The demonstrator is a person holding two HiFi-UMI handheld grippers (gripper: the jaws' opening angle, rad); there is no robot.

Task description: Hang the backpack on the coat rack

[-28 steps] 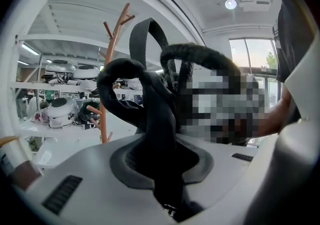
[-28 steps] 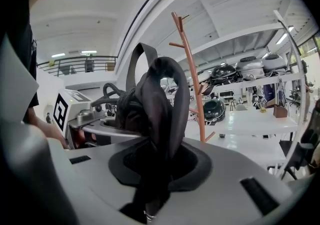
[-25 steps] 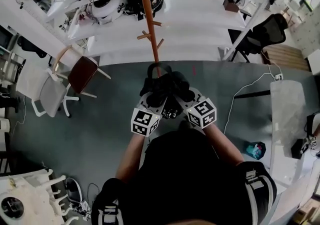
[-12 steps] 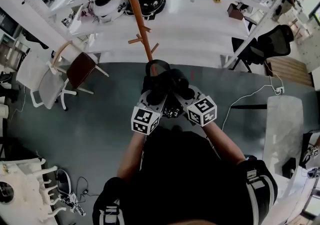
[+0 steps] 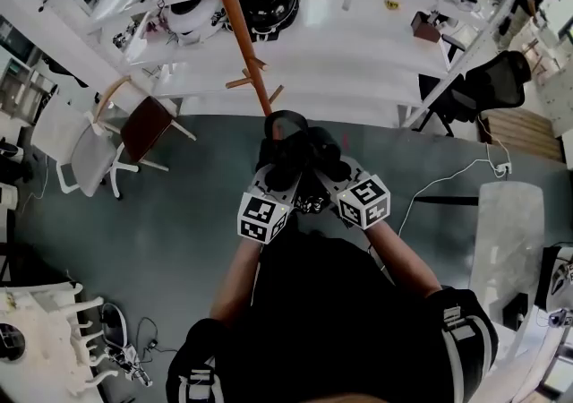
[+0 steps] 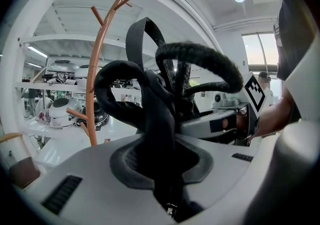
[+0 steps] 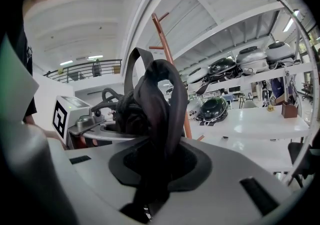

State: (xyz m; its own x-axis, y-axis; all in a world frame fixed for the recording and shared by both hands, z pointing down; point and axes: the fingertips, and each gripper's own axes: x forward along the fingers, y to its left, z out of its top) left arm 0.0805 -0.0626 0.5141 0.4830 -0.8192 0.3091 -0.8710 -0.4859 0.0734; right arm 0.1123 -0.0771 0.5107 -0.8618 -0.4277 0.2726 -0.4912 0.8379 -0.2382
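Head view has the orange coat rack [image 5: 235, 25] slanting down from the top edge to just above centre. There its lower end disappears behind the black backpack [image 5: 295, 155]. The bag is held up at centre frame by both tools. The left gripper [image 5: 271, 175] has its jaws clamped on a black strap [image 6: 162, 119], and the right gripper [image 5: 328, 165] pinches another strap [image 7: 155, 114].

The step looks like the approach to the rack. Next, the top loop [image 5: 285, 122] would need raising over a peg [image 5: 242, 81] and lowering onto it. The bag's body is hidden beneath the grippers, the rack's top is cut off, and which strap is which is unclear.
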